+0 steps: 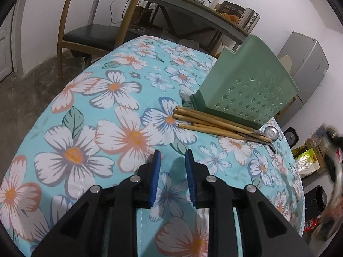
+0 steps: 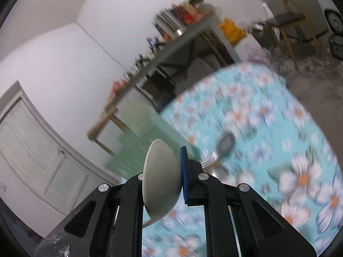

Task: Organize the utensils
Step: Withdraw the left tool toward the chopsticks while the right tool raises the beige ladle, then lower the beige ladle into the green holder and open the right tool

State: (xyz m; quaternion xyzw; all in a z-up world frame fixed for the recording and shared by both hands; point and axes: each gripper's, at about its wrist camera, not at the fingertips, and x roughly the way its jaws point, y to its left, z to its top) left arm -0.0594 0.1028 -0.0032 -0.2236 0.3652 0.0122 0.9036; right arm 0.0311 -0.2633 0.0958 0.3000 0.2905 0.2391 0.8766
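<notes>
In the left wrist view, several bamboo chopsticks [image 1: 214, 122] lie in a bundle against the foot of a green perforated utensil holder [image 1: 246, 85]. A metal spoon [image 1: 271, 131] lies at their far end. My left gripper [image 1: 173, 153] hovers over the floral tablecloth [image 1: 107, 107], short of the chopsticks, open with nothing between its blue pads. In the blurred right wrist view, my right gripper [image 2: 166, 156] is shut on the bowl of a pale grey spoon [image 2: 160, 175], lifted above the table. Beyond it stand the green holder [image 2: 145, 141], a metal spoon [image 2: 225, 143] and a fork [image 2: 209, 160].
A wooden chair [image 1: 90, 32] and a cluttered grey desk [image 1: 193, 6] stand behind the table. A grey cabinet [image 1: 304, 64] is at the right, with bags and boxes [image 1: 308, 160] on the floor below the table's right edge. A white door [image 2: 32, 145] shows at the left.
</notes>
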